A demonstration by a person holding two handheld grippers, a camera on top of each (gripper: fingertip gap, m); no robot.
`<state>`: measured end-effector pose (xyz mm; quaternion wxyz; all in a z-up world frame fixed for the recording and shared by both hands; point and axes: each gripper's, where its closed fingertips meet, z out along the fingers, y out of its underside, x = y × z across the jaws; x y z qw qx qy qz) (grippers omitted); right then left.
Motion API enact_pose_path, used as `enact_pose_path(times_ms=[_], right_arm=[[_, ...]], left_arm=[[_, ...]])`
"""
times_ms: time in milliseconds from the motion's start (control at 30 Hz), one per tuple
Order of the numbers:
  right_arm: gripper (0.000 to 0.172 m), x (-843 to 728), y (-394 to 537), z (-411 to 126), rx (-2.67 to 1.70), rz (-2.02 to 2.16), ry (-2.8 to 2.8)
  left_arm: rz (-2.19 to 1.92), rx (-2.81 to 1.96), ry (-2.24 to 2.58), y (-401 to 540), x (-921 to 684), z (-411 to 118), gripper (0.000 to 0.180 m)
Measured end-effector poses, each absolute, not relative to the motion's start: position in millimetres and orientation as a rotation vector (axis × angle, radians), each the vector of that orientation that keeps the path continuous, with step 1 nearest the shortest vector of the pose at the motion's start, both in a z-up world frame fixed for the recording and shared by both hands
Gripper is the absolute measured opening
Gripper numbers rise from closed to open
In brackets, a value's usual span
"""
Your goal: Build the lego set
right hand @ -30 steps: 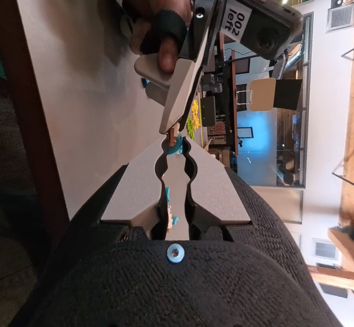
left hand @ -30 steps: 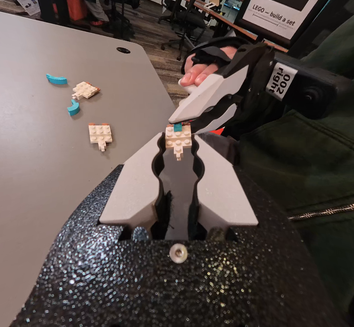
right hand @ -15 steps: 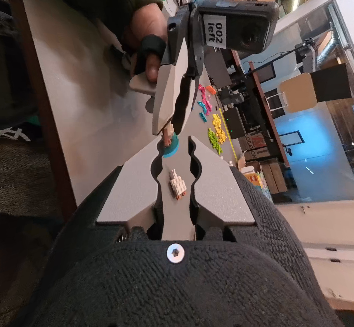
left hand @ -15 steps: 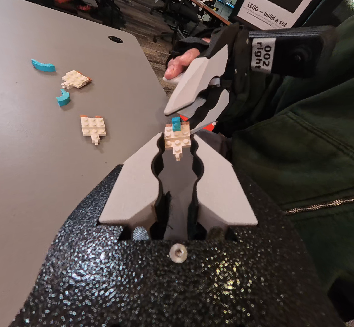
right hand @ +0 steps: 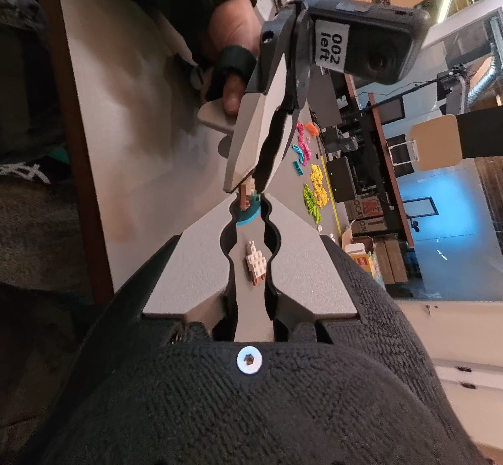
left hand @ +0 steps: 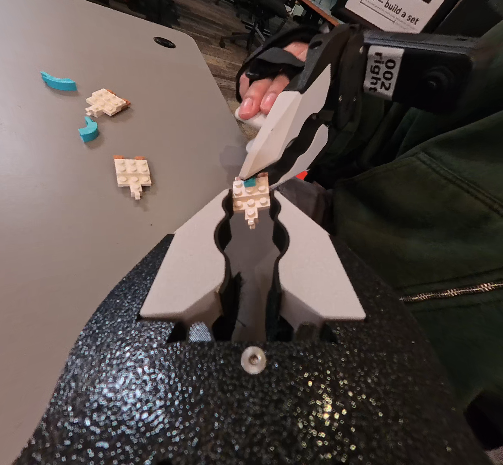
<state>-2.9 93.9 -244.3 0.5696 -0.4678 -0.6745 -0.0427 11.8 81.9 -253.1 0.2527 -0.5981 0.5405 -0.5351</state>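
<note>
left hand-held gripper point(left hand: 251, 196) clamps a white brick assembly point(left hand: 251, 196) at its fingertips, studs up, off the table point(left hand: 68, 234) edge. right hand-held gripper point(right hand: 249, 201) grips a teal curved piece point(right hand: 249, 214), its tip touching the assembly's far stud row from above.

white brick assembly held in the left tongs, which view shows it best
The left wrist view: the white brick assembly faces the camera, studs visible. The right wrist view shows only its thin edge, partly hidden.
</note>
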Motion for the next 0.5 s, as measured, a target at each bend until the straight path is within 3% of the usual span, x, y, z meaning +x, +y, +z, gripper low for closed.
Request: enact_pose_path(times_ms=[233, 500], right_arm=[[0.064, 10.1, 101.0, -234.8, -1.209, 0.149, -1.43], [0.062, 36.4, 134.2, -202.5, -1.136, 0.205, -1.122]], left_arm=[[-1.268, -1.514, 1.342, 109.5, 9.7, -238.4, 0.025], [-1.677, -1.367, 1.073, 109.5, -3.1, -186.8, 0.024]])
